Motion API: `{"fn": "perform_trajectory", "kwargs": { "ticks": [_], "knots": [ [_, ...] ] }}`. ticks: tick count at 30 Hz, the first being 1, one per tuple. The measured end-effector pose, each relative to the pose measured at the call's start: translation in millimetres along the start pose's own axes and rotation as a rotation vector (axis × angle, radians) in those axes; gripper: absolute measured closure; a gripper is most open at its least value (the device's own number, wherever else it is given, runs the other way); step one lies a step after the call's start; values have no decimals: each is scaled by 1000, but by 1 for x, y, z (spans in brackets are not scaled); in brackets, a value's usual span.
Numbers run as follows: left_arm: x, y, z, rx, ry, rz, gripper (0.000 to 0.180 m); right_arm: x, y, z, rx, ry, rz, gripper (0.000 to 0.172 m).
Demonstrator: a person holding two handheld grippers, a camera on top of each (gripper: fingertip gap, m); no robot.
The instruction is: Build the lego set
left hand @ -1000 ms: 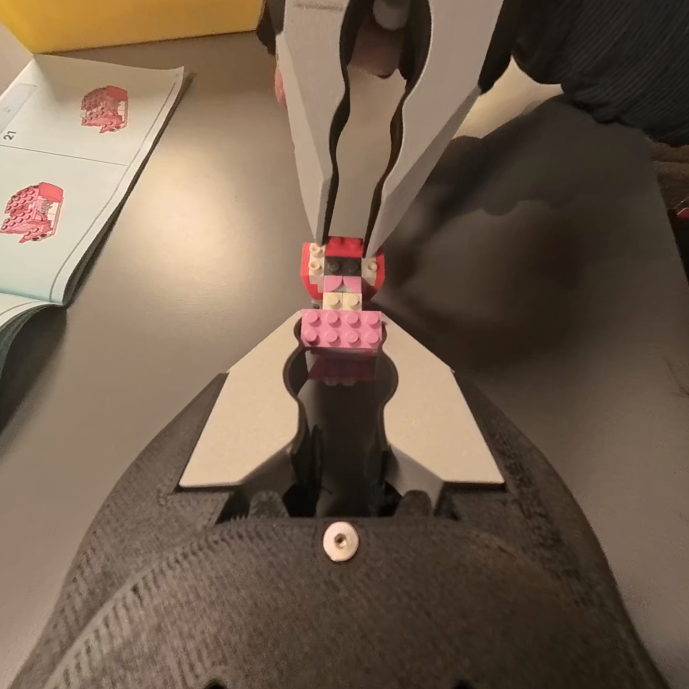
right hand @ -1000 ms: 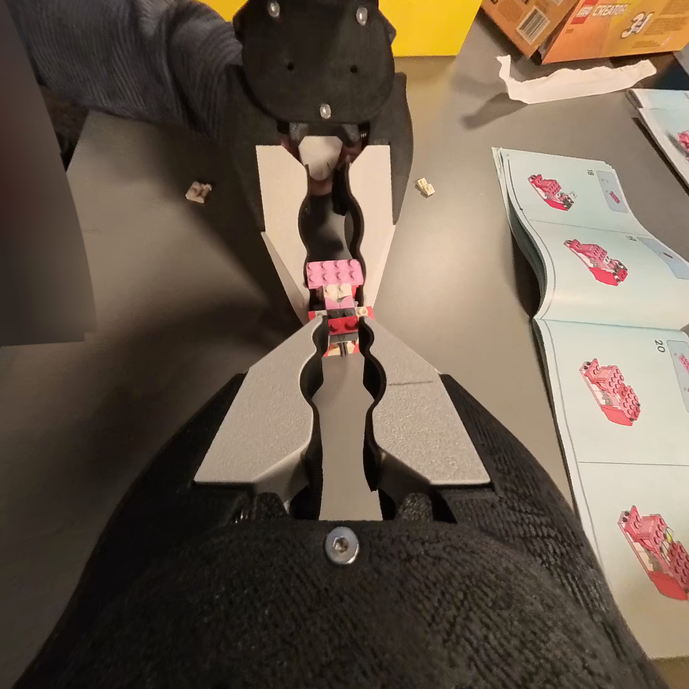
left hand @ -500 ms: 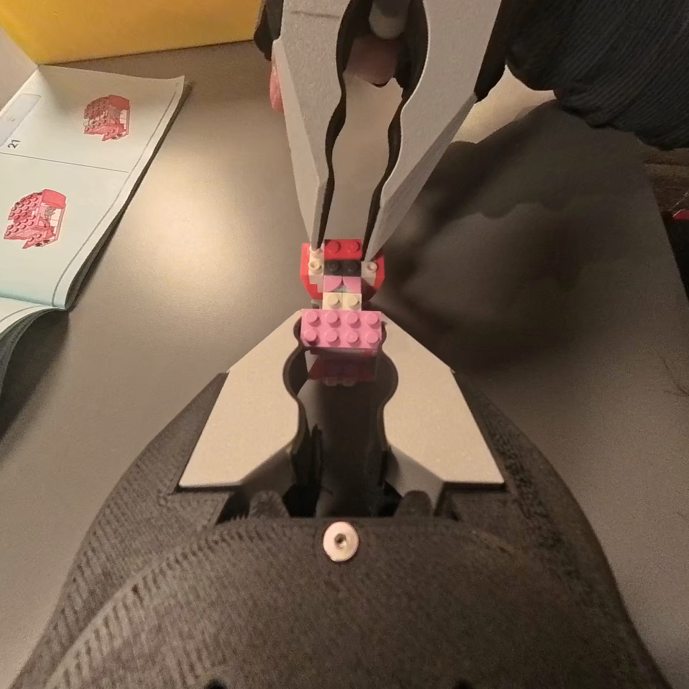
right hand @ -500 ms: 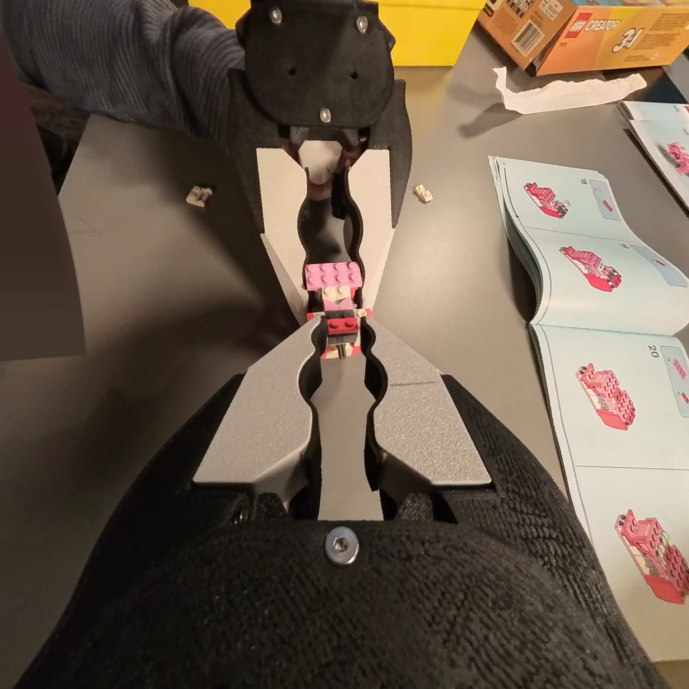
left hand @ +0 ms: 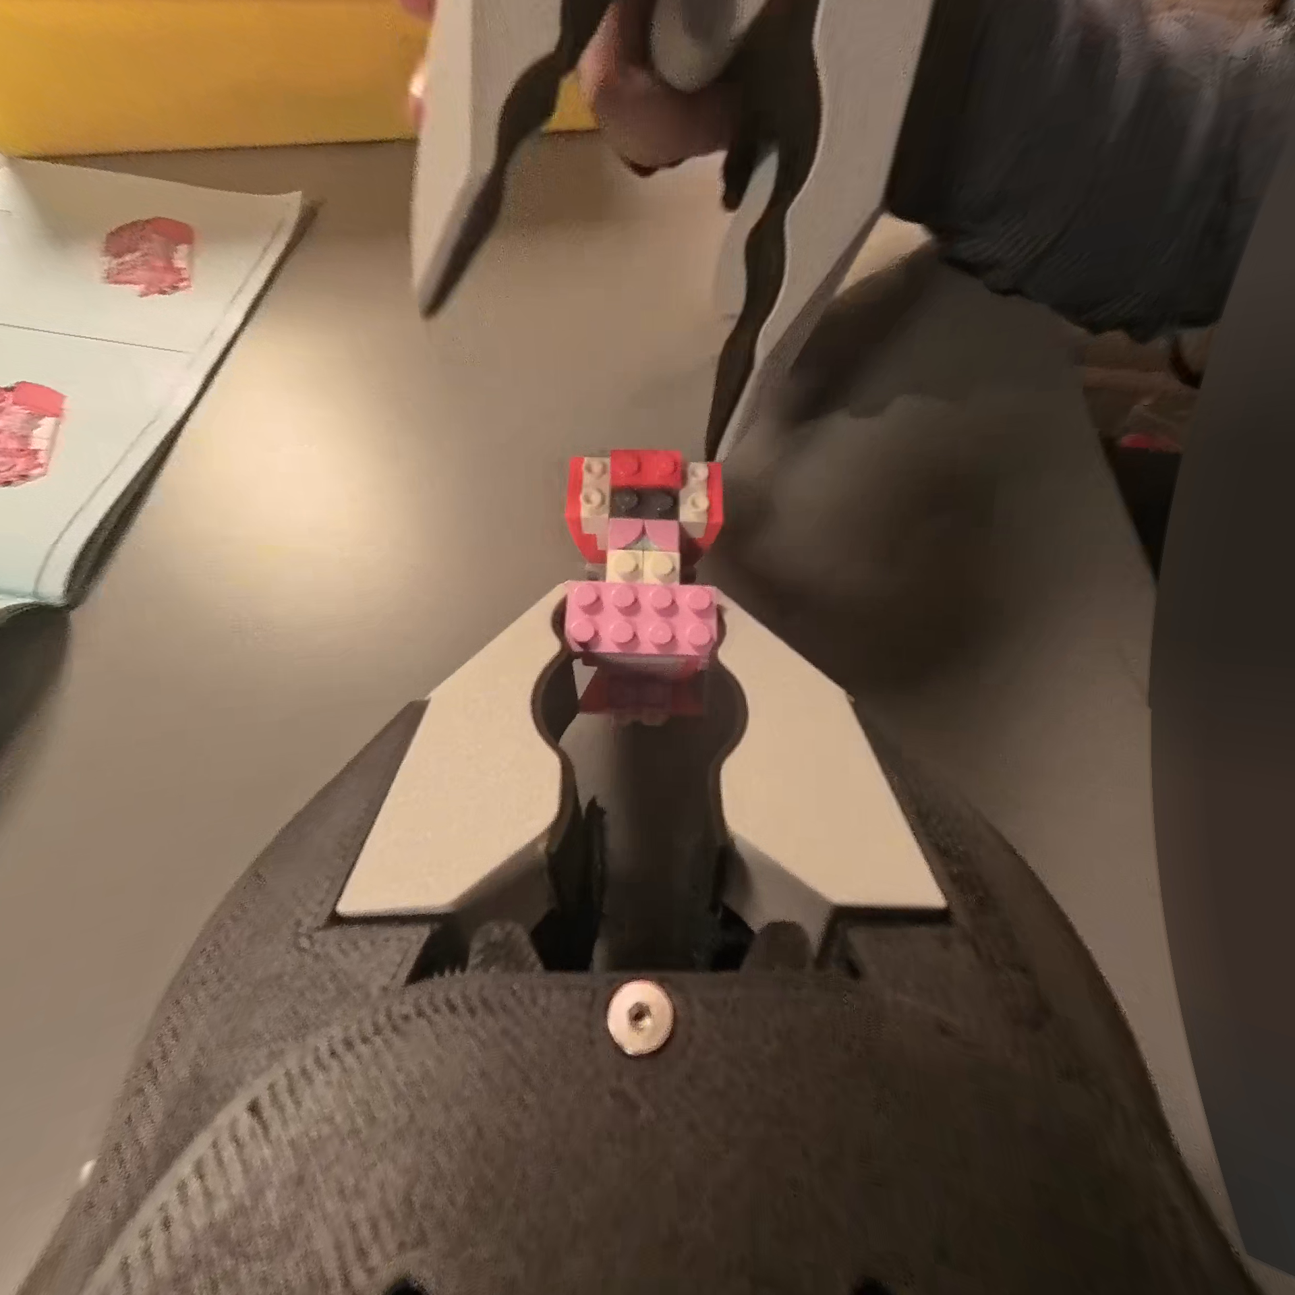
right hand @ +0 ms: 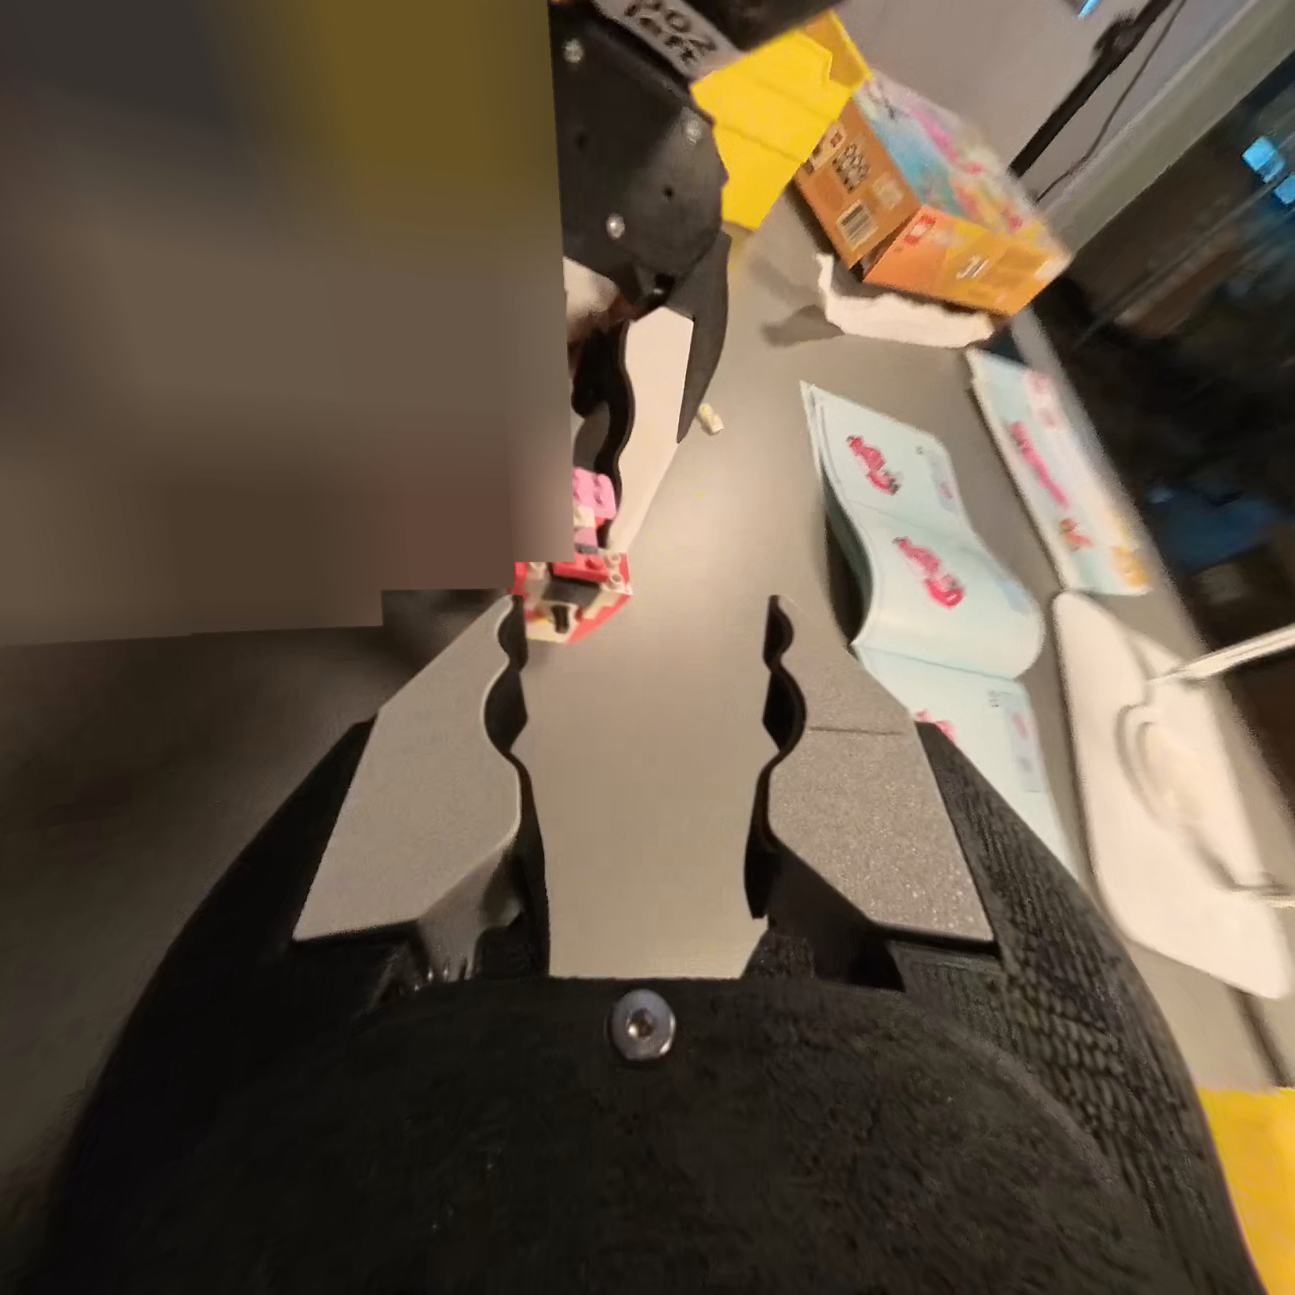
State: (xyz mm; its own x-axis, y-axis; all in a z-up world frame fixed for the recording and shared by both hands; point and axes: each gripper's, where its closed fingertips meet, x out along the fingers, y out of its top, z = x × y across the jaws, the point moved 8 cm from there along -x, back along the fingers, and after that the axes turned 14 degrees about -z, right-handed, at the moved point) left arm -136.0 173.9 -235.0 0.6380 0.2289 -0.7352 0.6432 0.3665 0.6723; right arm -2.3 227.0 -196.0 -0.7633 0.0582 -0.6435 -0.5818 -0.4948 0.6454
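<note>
Brick model (left hand: 645, 560) sits clamped in our left gripper (left hand: 645, 634), fingertips pressing both sides of its pink block, and it's up off the grey table (left hand: 315, 560). We've got its long axis running straight away from that gripper, red end pointing far, studs facing up. Our right gripper (right hand: 641, 617) is spread wide with nothing between the fingers, its left tip just beside the model's red end but not gripping it. Open booklet (right hand: 932, 560) lies off to the right, cardboard boxes (right hand: 925, 203) far right. Plenty of bare table in the middle, between the model and the booklet.
</note>
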Motion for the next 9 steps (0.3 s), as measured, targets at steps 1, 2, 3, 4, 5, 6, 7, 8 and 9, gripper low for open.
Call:
{"fn": "perform_trajectory", "kwargs": {
  "ticks": [1,2,3,4,5,6,7,8,9],
  "knots": [
    [-2,-1,2,6,-42,16,149,1,1,-4,-62,-47,3,98],
    [-5,-1,3,10,-83,32,149,2,4,-10,-128,-83,8,93],
    [-8,-2,4,9,-121,50,149,4,7,-16,-189,-112,17,88],
    [-10,-2,4,5,-154,69,149,5,11,-22,-248,-138,20,87],
    [-12,-2,4,0,-183,87,149,7,14,-29,-301,-161,13,86],
    [-15,-3,4,-2,-213,105,149,8,17,-34,-350,-188,7,85],
    [-17,-3,5,0,-243,123,149,9,20,-40,-400,-216,8,85],
    [-19,-3,6,5,-269,140,149,9,22,-44,-442,-249,14,87],
    [-21,-3,7,10,-291,154,149,9,24,-47,-475,-277,25,90]
  ]
}}
